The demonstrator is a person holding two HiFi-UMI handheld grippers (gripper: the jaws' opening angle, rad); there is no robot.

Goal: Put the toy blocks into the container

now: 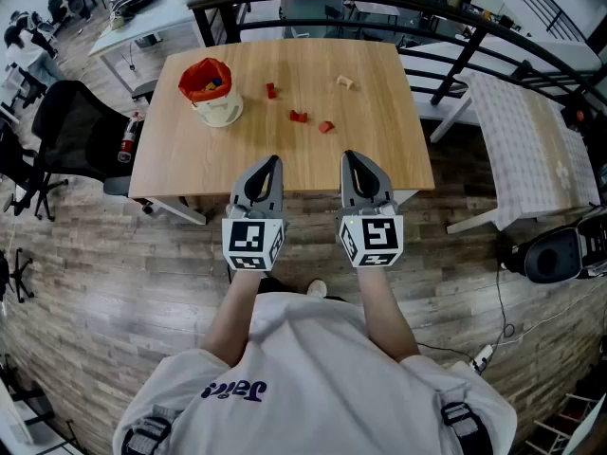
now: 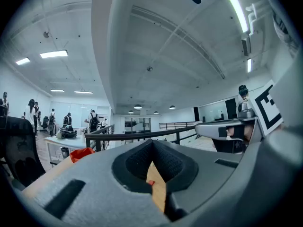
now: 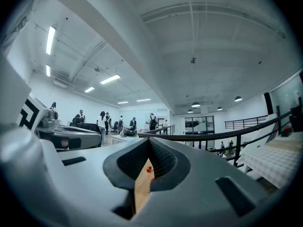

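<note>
Head view: container [image 1: 216,98], pale with a red lining, stands at the upper left of the table [image 1: 379,150]. Some coloured pieces seem to lie in it already. Three red blocks [image 1: 298,117] lie loose near the table's centre, and a pale block [image 1: 344,82] lies above and right of them, all well apart from the container. Left gripper [image 1: 268,164] and right gripper [image 1: 353,159] hover level at the table's lower edge, touching nothing.

Left gripper view: jaws together, nothing held. A strip of table with one red block shows past them, low centre.

Right gripper view: jaws together, empty, red blocks beyond.

Judgement: four blocks left to move, no pick begun.
</note>
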